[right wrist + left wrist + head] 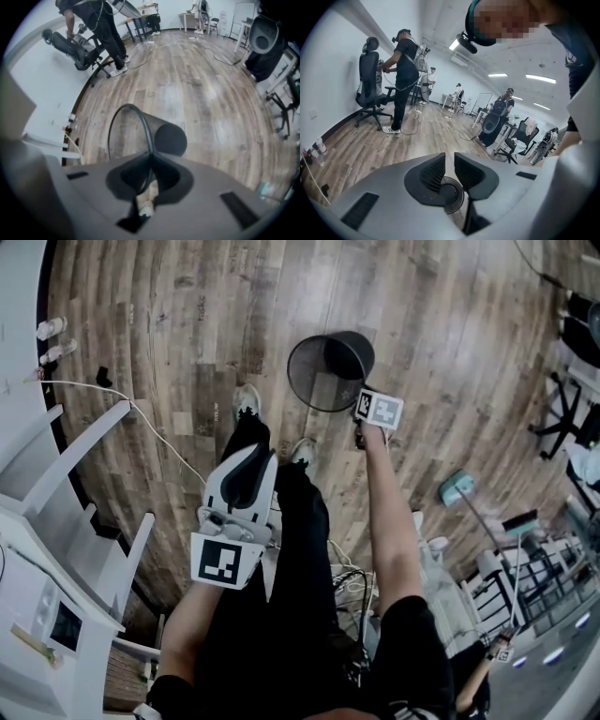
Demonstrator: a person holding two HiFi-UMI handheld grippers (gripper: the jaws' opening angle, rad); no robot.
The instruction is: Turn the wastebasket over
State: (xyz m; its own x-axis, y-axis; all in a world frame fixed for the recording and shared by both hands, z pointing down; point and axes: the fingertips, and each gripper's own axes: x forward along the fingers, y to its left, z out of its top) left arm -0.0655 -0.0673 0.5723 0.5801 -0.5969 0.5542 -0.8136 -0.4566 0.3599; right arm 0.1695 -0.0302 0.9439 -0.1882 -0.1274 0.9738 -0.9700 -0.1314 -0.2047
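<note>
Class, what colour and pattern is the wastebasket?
The wastebasket is black, with see-through mesh walls; the head view shows it best.

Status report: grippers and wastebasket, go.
Right gripper shut on wastebasket rim. Left gripper empty, jaws slightly apart. Wastebasket tipped sideways, not yet inverted. Person's shoes close beside it.

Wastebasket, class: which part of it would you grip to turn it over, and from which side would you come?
Grip the thin rim of the wastebasket from above, one jaw inside the mouth and one outside. The round mesh wall looks too wide for the jaws; the rim fits between them. The right gripper is clamped there.
</note>
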